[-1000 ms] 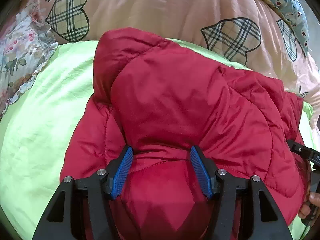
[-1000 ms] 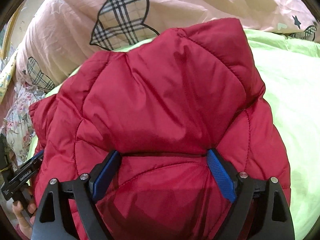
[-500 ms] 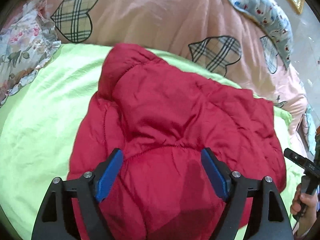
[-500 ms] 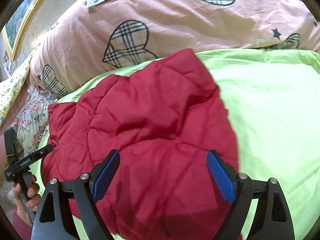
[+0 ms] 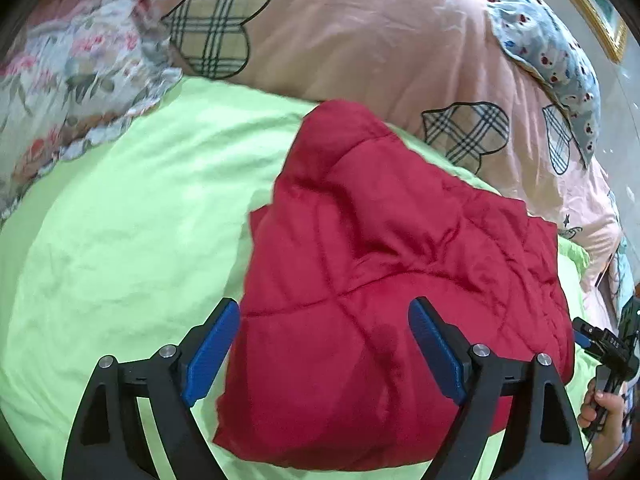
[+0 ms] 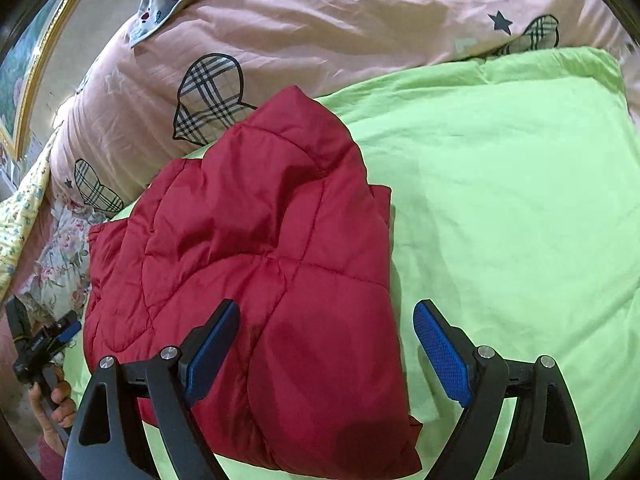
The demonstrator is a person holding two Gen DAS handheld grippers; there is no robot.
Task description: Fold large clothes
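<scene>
A red quilted puffer jacket (image 5: 392,280) lies folded into a thick bundle on a light green sheet (image 5: 120,240); it also shows in the right wrist view (image 6: 256,272). My left gripper (image 5: 324,344) is open and empty, held above the jacket's near left part. My right gripper (image 6: 326,348) is open and empty, above the jacket's near right edge. Each gripper shows at the edge of the other's view, the right one (image 5: 600,344) and the left one (image 6: 44,344), both in a hand.
A pink duvet (image 5: 360,40) with plaid hearts is piled behind the jacket. A floral pillow (image 5: 60,80) lies at the left and a blue patterned pillow (image 5: 560,52) at the back right. The green sheet (image 6: 500,200) spreads wide to the right of the jacket.
Both grippers opened, let go of the jacket and pulled back and up. The jacket now lies folded on the sheet, farther from both cameras.
</scene>
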